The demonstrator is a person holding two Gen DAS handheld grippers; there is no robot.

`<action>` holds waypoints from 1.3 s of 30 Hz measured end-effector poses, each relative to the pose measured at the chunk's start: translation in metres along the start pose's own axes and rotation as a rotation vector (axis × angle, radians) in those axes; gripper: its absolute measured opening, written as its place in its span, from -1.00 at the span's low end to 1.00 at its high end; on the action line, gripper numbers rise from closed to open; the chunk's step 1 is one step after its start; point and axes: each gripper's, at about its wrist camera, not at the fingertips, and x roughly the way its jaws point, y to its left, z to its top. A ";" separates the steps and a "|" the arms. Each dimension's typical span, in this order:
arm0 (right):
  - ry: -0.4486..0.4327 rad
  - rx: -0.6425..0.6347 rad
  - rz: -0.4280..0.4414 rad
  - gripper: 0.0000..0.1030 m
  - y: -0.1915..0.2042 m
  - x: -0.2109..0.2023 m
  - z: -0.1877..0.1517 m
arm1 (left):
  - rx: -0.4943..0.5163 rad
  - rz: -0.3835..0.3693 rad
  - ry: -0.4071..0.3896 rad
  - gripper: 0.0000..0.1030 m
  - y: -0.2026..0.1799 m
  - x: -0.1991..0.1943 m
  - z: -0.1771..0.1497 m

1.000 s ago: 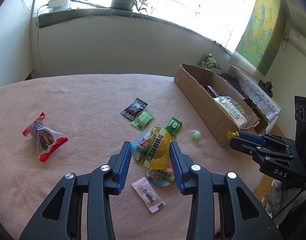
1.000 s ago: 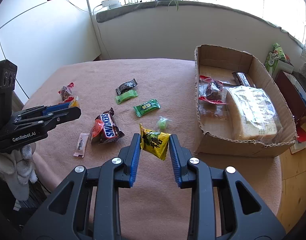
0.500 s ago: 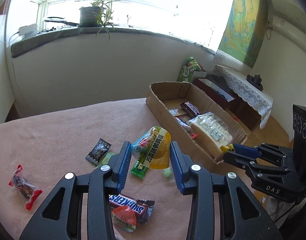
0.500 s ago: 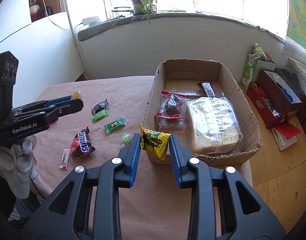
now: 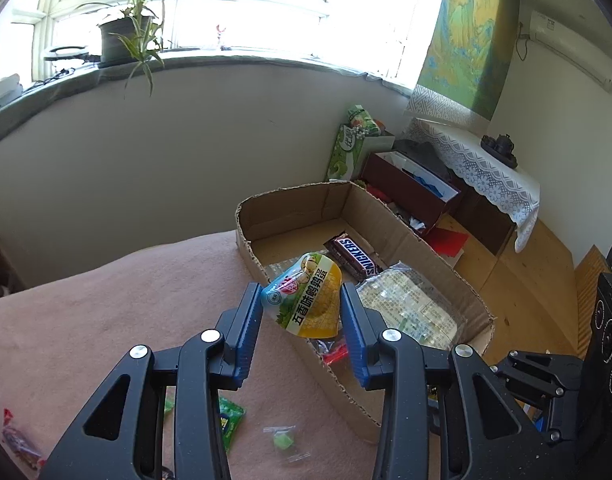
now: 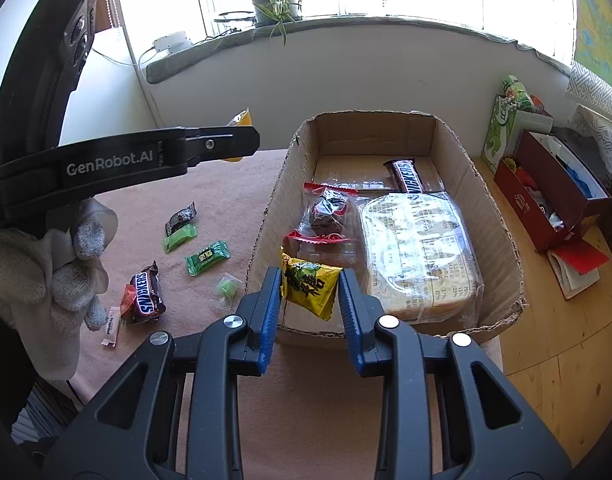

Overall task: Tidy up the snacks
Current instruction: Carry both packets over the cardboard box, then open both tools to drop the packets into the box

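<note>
We find the surface (image 6: 209, 192), covered in a pink cloth, carrying an open cardboard box (image 6: 494, 216) at its right edge; the box runs lengthwise from the near edge toward the far edge. Inside it lie a large clear-wrapped bread pack (image 6: 422, 248) on the right, a red-trimmed clear bag (image 6: 330, 212) to its left, and a Snickers bar (image 6: 408, 176) toward the far end.

We note that both grippers carry loads. The left gripper (image 5: 301, 308) is closed on a yellow and blue pouch (image 5: 306, 300), held tilted between the jaws, above the box's left wall near its middle. The right gripper (image 6: 310, 288) is closed on a small yellow packet (image 6: 308, 284), pinched by its sides, hanging just over the near wall of the box at its near left corner.

The relation that governs the next move, in our judgement, is this: the free floor of the box lies directly ahead of and below both grippers. The near left corner under the yellow packet looks unoccupied, so the right gripper appears the nearer to a release. The left gripper would need to go further in, toward the bare cardboard at the far left.

Loose items remain on the surface left of the box: a second Snickers bar (image 6: 145, 292), a green wrapped sweet (image 6: 207, 256), a lighter green sweet (image 6: 179, 236), a dark wrapper (image 6: 181, 218) and a small pale green candy (image 6: 227, 288).
</note>
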 end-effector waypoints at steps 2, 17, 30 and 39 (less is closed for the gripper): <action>-0.001 0.005 0.005 -0.41 -0.003 0.002 0.001 | -0.003 0.003 0.005 -0.27 -0.001 0.008 0.004; 0.008 -0.012 0.032 -0.41 -0.006 0.019 0.005 | 0.013 0.029 0.046 -0.26 -0.010 0.051 0.020; -0.017 -0.027 -0.002 0.15 -0.004 0.013 0.006 | 0.018 0.039 0.033 -0.04 -0.009 0.041 0.024; -0.026 -0.032 -0.009 0.23 0.004 0.004 0.006 | -0.001 0.039 0.007 -0.04 -0.001 0.023 0.026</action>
